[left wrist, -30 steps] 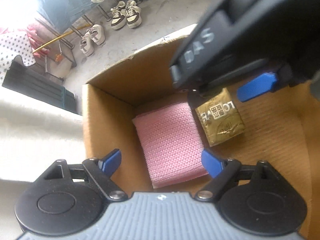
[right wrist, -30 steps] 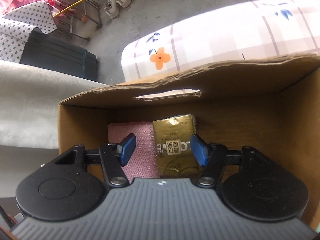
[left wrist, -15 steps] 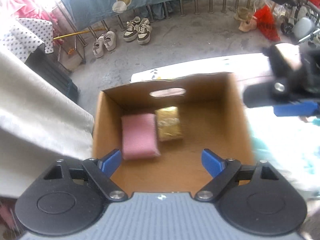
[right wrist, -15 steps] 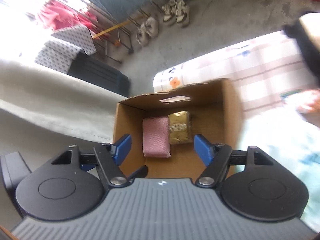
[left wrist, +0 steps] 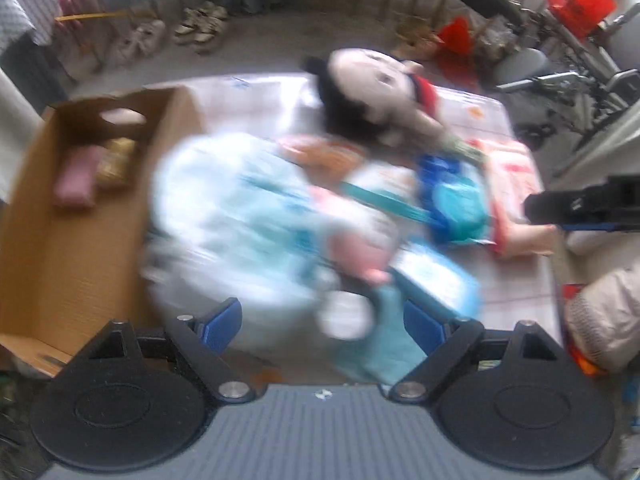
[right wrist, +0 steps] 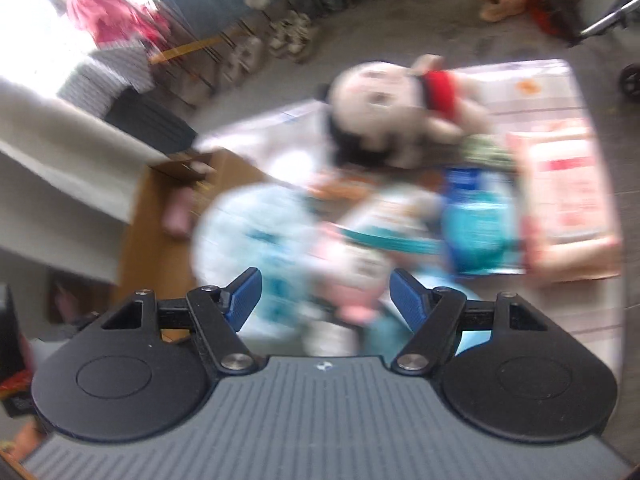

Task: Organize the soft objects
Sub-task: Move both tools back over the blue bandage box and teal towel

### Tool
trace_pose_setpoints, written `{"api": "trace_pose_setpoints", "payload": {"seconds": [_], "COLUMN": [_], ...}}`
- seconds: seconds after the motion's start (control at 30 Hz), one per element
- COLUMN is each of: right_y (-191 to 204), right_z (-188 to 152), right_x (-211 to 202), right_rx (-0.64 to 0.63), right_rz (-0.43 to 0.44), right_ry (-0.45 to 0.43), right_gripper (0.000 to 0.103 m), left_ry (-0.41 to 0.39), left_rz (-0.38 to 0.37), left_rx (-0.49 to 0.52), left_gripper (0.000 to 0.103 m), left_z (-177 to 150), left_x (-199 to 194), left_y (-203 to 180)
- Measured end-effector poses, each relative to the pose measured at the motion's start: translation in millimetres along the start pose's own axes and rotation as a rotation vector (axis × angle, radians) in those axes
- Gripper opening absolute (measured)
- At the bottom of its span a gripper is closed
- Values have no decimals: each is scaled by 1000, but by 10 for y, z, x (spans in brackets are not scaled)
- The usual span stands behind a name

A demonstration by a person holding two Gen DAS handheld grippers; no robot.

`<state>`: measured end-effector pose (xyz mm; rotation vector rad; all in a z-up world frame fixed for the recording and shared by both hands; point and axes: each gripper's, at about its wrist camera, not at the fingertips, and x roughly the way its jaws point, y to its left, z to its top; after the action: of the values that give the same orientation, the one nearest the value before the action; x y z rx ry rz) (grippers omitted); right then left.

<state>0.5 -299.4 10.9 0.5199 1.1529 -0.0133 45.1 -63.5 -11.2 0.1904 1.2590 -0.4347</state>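
The soft things lie in a blurred heap on a tabletop (left wrist: 460,108) covered with a pale checked cloth. The biggest is a plush doll (left wrist: 376,92) with a pale face, black hair and a red collar, at the far side of the heap; in the right wrist view it (right wrist: 392,108) lies the same way. In front of it there is a large white and light-blue pack (left wrist: 240,216), round and soft, just beside the box. To the right of that pack lie a blue packet (left wrist: 456,204) and a pink flat pack (left wrist: 516,176), close together, and some smaller pink and teal things that are too blurred to name. At the left stands an open cardboard box (left wrist: 80,248). Inside, against its far wall, a pink cloth (left wrist: 76,184) and a gold packet (left wrist: 114,162) lie side by side. The left hand-held gripper (left wrist: 320,320) is above the near edge of the heap, its blue pads wide apart with nothing between them. The right hand-held gripper (right wrist: 324,300) also points down at the heap; its jaws have just been opening and now stand apart, gripping nothing. In the left wrist view a part of the right hand-held gripper shows at the right edge. On the floor behind are shoes (left wrist: 200,26).
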Motion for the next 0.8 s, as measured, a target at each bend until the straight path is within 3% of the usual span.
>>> {"api": "trace_pose_setpoints", "payload": {"seconds": [0.1, 0.3, 0.43, 0.6, 0.8], "right_y": [-416, -841, -923, -952, -1078], "right_z": [-125, -357, -370, -241, -220], "right_x": [40, 656, 1015, 1321, 1616], "right_rx": [-30, -43, -45, -33, 21], "right_rz": [-31, -17, 5, 42, 57], "right_ry": [54, 147, 181, 186, 215], "right_gripper": [71, 65, 54, 50, 49], "left_ry": [8, 53, 84, 85, 110], "left_rz": [-63, -81, -132, -194, -205], "left_rx": [-2, 44, -6, -46, -41], "left_gripper": [89, 81, 74, 74, 74], "left_z": [-158, -362, -370, -323, -316], "left_x": [258, 913, 1207, 1379, 1547], "left_y": [-305, -654, -681, -728, -775]}}
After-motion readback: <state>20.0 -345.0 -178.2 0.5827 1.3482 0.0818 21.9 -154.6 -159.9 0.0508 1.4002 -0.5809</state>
